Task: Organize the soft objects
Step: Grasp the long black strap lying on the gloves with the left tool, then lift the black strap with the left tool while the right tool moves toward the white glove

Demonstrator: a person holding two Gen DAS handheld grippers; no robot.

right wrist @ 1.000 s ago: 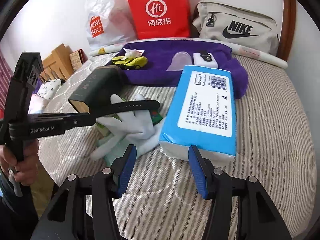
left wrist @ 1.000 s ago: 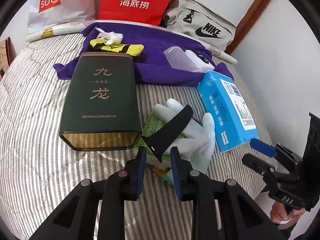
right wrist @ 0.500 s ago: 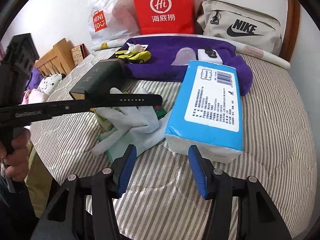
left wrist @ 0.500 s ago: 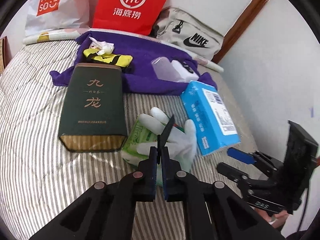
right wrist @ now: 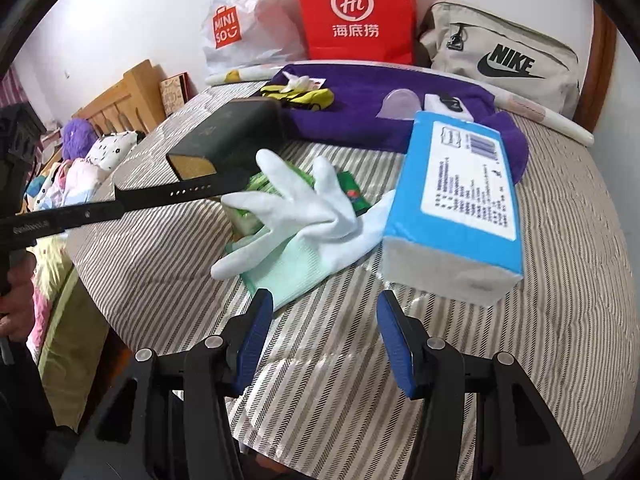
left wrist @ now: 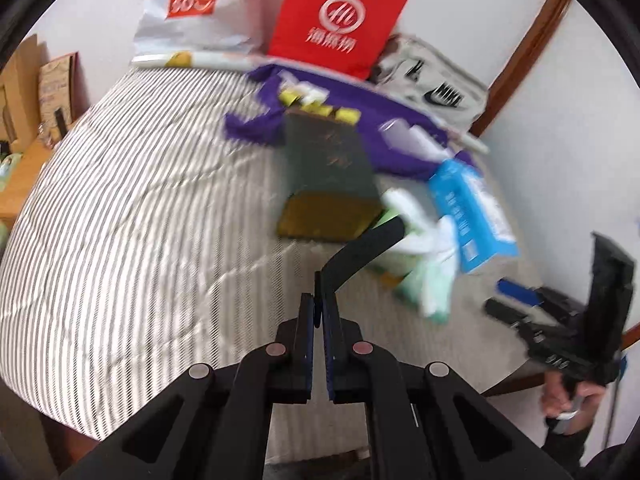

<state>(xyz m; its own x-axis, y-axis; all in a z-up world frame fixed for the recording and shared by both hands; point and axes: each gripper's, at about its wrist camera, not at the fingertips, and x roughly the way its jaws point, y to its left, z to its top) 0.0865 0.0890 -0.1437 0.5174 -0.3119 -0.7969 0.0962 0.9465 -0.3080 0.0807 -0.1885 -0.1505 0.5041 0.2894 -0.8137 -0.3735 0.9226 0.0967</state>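
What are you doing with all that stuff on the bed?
Tidying soft things. The left gripper is shut on a black watch strap, holding it up above the striped bed. The right gripper is open and empty, near the white glove and blue tissue pack.

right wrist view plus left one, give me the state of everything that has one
left gripper: shut on black strap
black strap: held in the air
right gripper: open, empty
white glove: limp on green packet
tissue pack: sealed, lying flat
dark green tin: closed, on its side
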